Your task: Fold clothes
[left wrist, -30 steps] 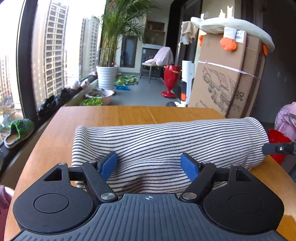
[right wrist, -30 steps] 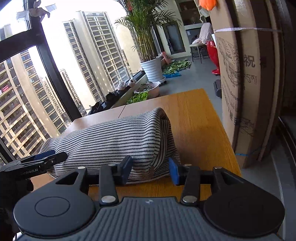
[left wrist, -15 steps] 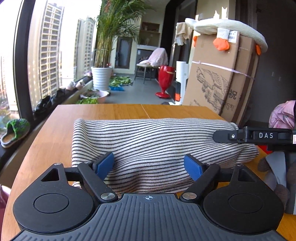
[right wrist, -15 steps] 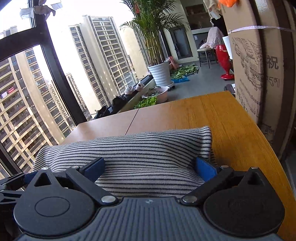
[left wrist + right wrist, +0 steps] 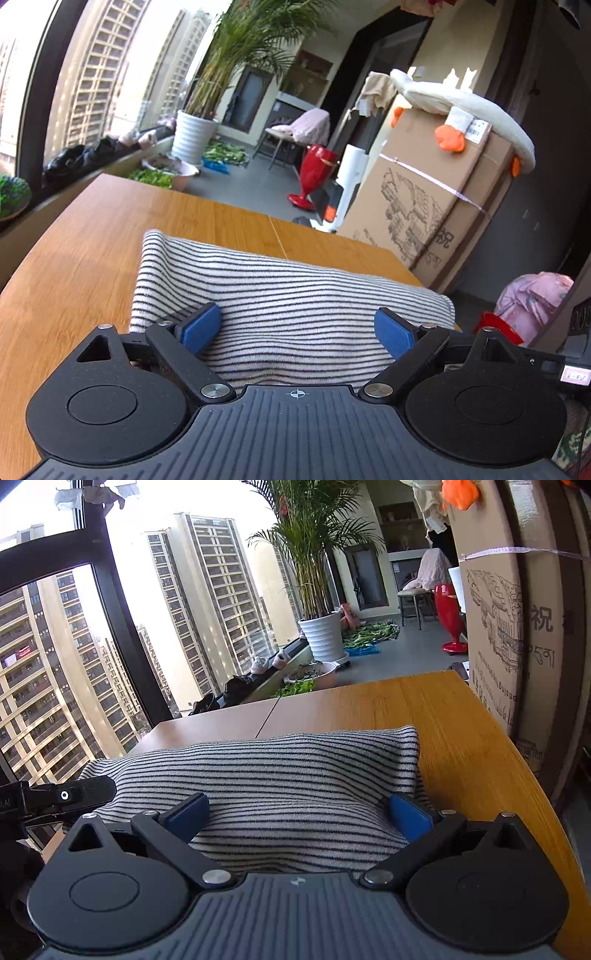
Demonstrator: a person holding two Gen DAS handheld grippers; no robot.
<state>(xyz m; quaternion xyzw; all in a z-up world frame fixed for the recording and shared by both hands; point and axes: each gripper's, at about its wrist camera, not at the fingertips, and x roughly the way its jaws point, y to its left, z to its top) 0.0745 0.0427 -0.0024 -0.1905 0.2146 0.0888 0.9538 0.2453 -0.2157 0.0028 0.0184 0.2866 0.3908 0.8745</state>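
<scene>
In the left wrist view, our left tool [image 5: 297,328] stands spread wide over the near edge of the striped garment [image 5: 295,291], which lies folded into a thick bundle on the wooden worktop [image 5: 85,258]. Its jaws have just been opening; the cloth sits between the blue pads but they are not pressing on it.

In the right wrist view, our right tool [image 5: 297,812] is likewise fully spread across the bundle's right end, gripping nothing, its jaws having just opened. The left tool's finger shows at the far left.

We judge a fold has just been laid down and let go. Next, we would smooth or square the bundle.
</scene>
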